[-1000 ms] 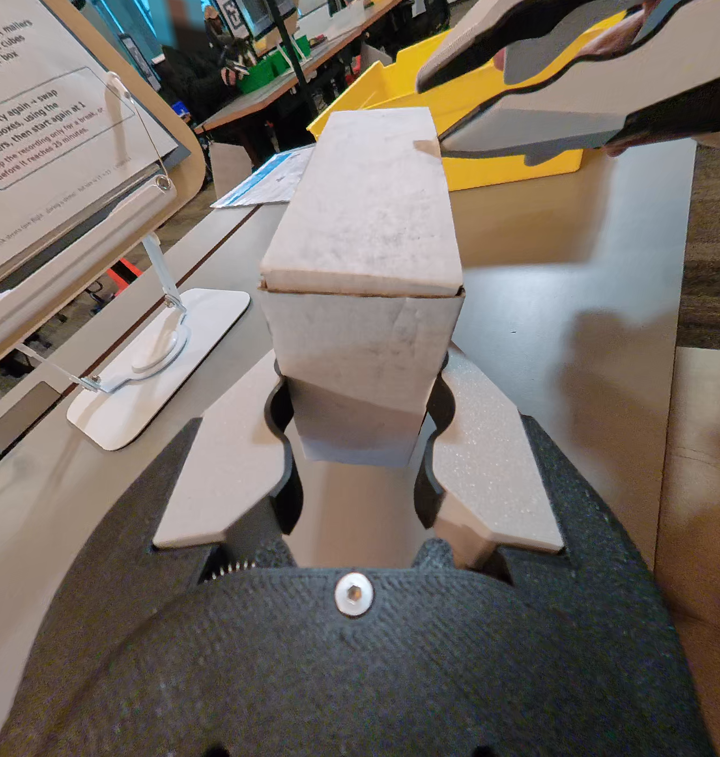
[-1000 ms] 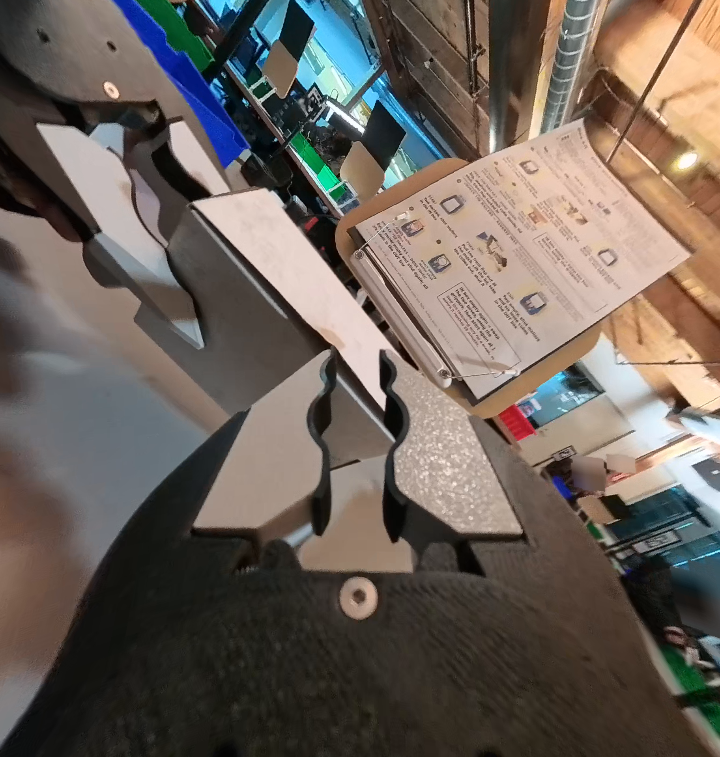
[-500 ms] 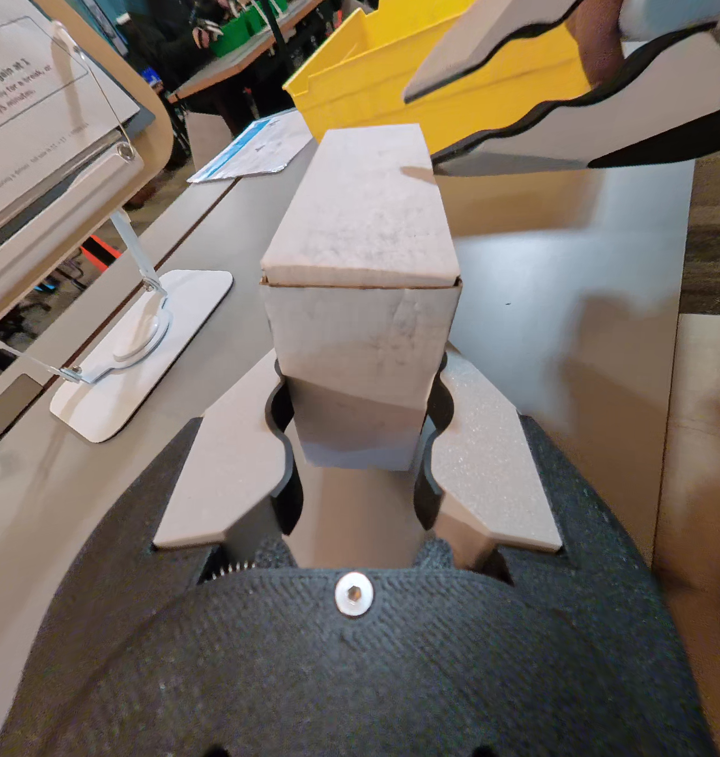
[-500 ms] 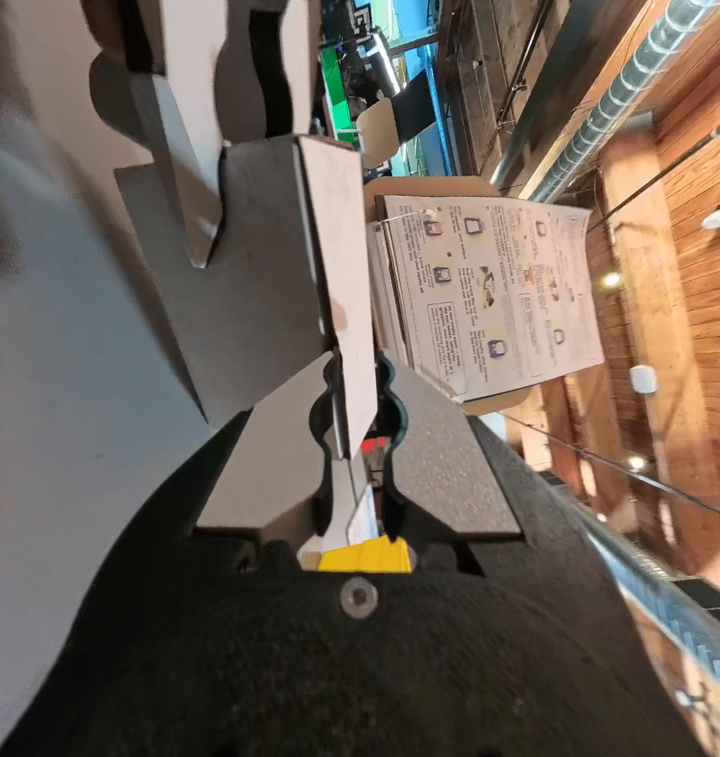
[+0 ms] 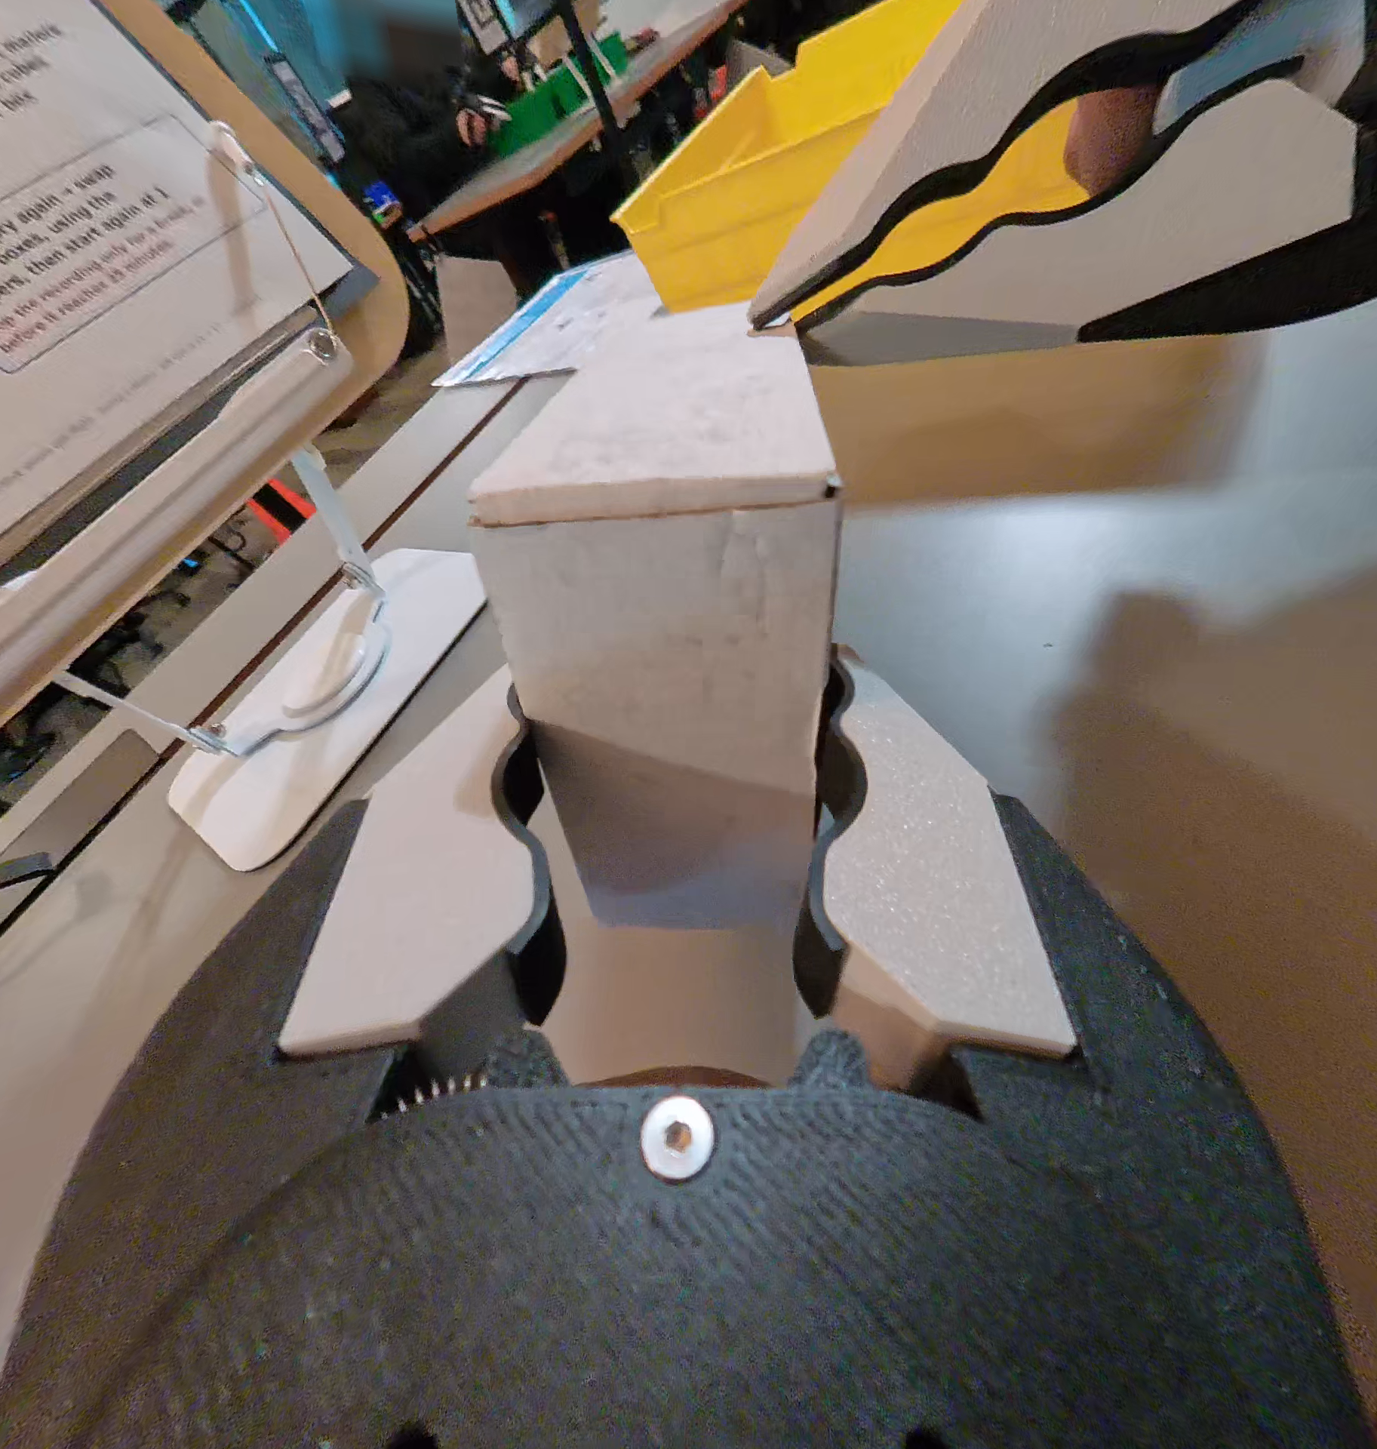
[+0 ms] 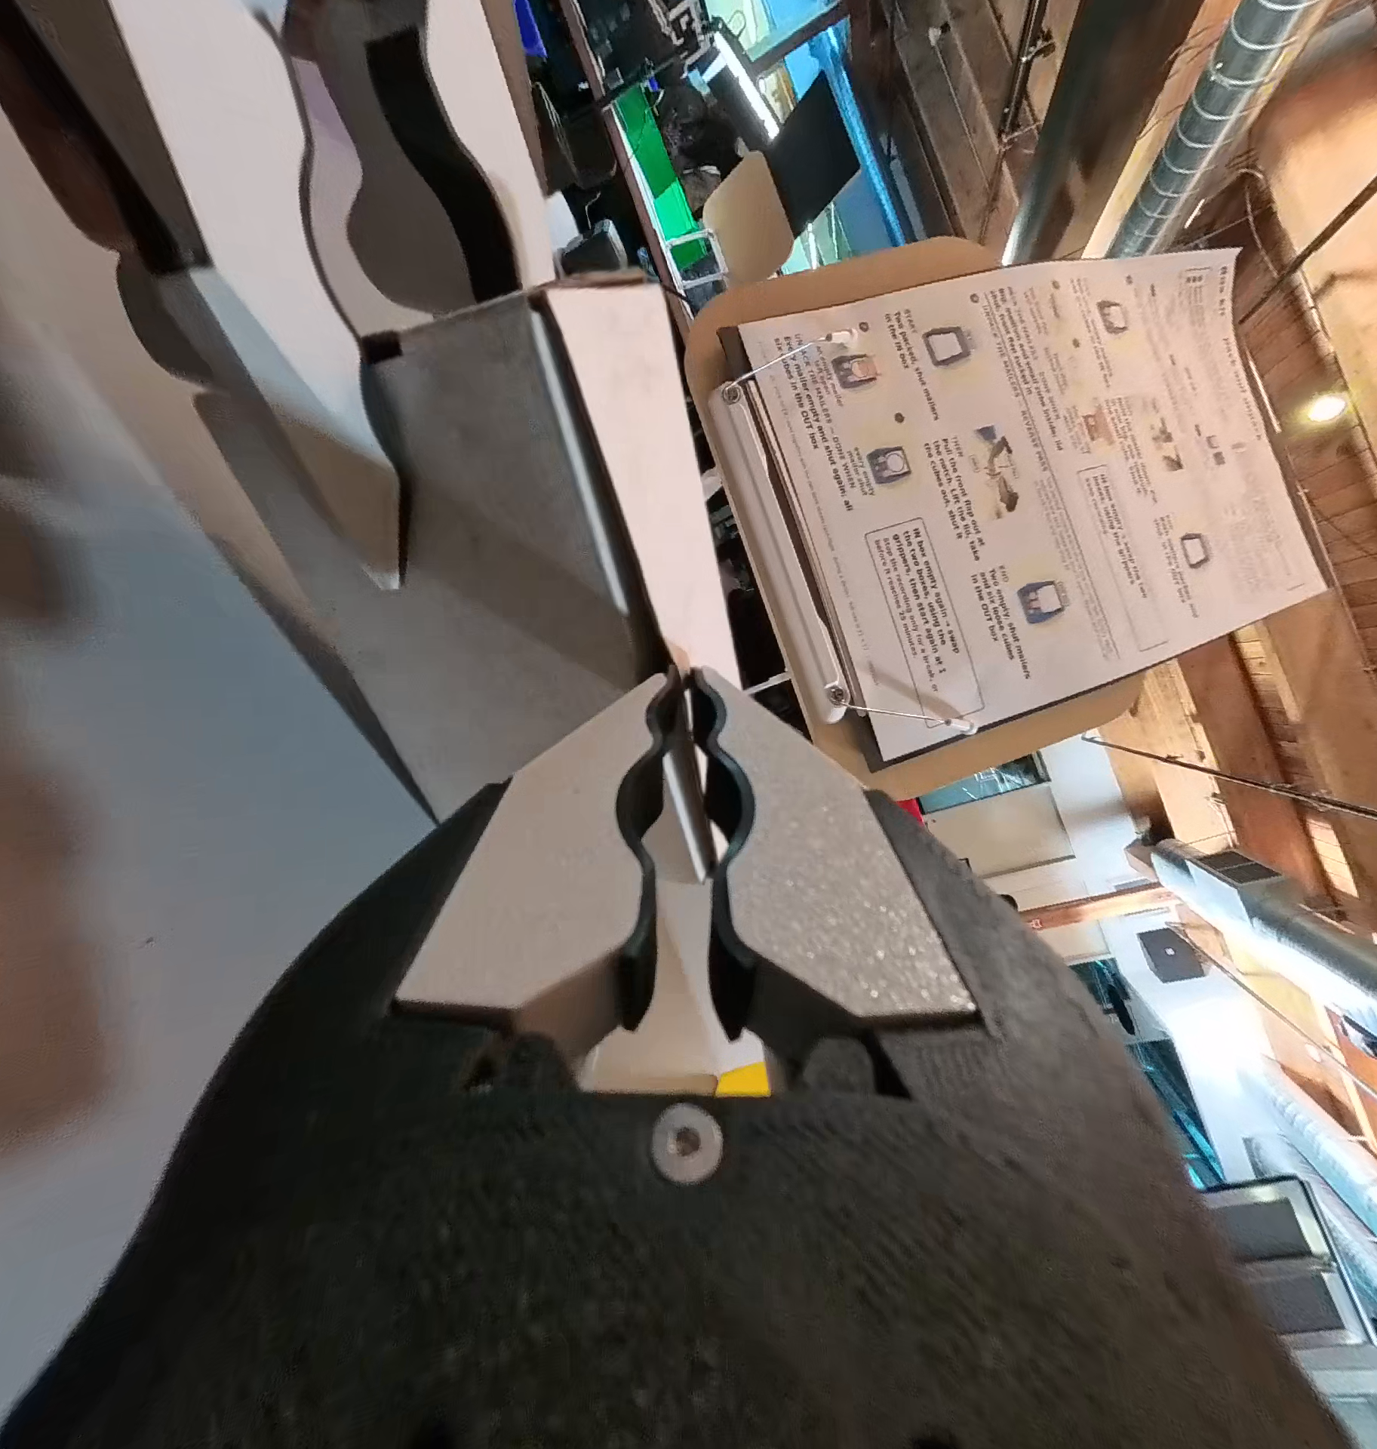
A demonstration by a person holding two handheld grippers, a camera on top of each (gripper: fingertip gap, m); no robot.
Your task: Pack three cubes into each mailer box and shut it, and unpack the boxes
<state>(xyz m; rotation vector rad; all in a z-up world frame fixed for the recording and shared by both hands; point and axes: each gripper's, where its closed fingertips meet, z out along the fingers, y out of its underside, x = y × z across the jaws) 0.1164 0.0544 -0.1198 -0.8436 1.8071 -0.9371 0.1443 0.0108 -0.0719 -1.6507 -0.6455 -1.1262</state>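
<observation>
The left gripper (image 5: 673,815) squeezes the sides of a white cardboard mailer box (image 5: 661,549). The right gripper (image 6: 685,792) pinches the box's thin lid edge (image 6: 689,815).

The closed mailer box (image 5: 661,486) hides whatever it contains. Its lower end sits sunk between the left tongs (image 5: 673,792), out of sight. The yellow bin (image 5: 755,188) is partly covered by the right tongs (image 5: 779,317). In the right wrist view the bench (image 6: 144,784) is blurred.
</observation>
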